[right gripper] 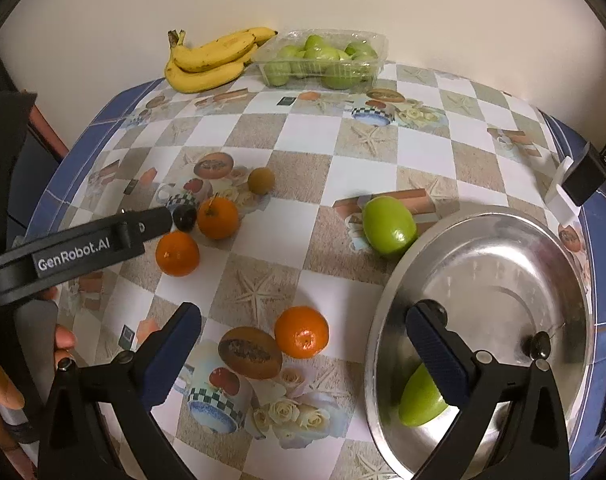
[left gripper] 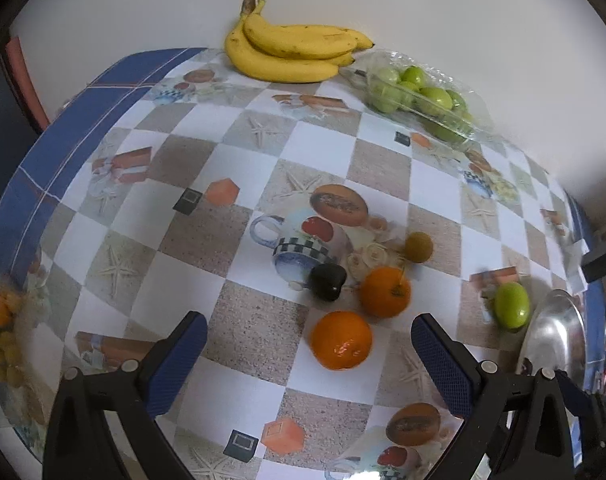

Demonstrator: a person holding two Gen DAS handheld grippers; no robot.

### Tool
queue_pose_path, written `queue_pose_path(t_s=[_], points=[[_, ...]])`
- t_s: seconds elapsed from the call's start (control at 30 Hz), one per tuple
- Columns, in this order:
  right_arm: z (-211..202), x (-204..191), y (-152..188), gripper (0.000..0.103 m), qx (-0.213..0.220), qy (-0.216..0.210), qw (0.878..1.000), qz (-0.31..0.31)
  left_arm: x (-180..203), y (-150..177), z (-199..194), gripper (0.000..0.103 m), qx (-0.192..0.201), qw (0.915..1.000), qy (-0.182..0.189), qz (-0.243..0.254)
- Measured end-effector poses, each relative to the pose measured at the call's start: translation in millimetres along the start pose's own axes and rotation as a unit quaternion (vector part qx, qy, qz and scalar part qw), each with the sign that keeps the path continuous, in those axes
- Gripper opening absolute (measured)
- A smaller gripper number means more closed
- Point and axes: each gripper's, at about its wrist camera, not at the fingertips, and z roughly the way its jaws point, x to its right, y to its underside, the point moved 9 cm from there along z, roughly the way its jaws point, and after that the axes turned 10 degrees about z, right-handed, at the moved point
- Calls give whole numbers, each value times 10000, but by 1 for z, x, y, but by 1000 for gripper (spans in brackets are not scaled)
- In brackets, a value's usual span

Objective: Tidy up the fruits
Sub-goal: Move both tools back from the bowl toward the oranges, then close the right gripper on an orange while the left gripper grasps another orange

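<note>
My left gripper [left gripper: 309,346] is open above the table, with an orange [left gripper: 341,340] between its fingers and a second orange [left gripper: 385,291], a dark plum [left gripper: 327,281] and a small brown fruit [left gripper: 419,246] just beyond. My right gripper [right gripper: 303,338] is open and empty; a third orange [right gripper: 301,332] lies between its fingers. A steel plate [right gripper: 503,248] at the right holds a green fruit [right gripper: 421,400] and a small dark fruit [right gripper: 540,345]. Another green fruit [right gripper: 389,226] lies beside the plate's rim. The left gripper shows in the right view [right gripper: 155,222].
A bunch of bananas [left gripper: 291,50] and a clear plastic tray of green fruits [left gripper: 419,94] stand at the back by the wall. The round table [left gripper: 183,264] has a patterned cloth with a blue border. A black device [right gripper: 585,178] sits at the right edge.
</note>
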Motion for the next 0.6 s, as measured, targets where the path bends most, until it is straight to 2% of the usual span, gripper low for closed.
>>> queue_pose_path(t_s=[0.07, 0.13, 0.23, 0.3, 0.33, 0.37, 0.43, 0.6], points=[[2, 0, 0, 102, -21, -31, 10000, -14, 0, -1, 2, 103, -10, 10000, -77, 36], [5, 0, 1, 99, -54, 15, 9999, -95, 2, -1, 3, 103, -5, 9999, 164, -55], [7, -4, 2, 77, -113, -1, 9997, -224, 8, -1, 5, 101, -75, 9991, 403, -70], [10, -6, 5, 71, -181, -19, 9995, -251, 13, 0, 8, 97, -136, 9991, 398, 63], [13, -7, 6, 67, -228, -12, 9994, -261, 15, 1, 9, 91, -165, 9990, 410, 105], [15, -6, 7, 61, -269, 9, 9993, -267, 18, 2, 11, 85, -210, 9986, 453, 148], [20, -6, 11, 51, -368, 13, 9989, -277, 21, 4, 14, 82, -288, 9982, 494, 172], [26, -6, 17, 48, -487, 97, 9982, -328, 23, 8, 23, 72, -376, 9982, 414, 234]])
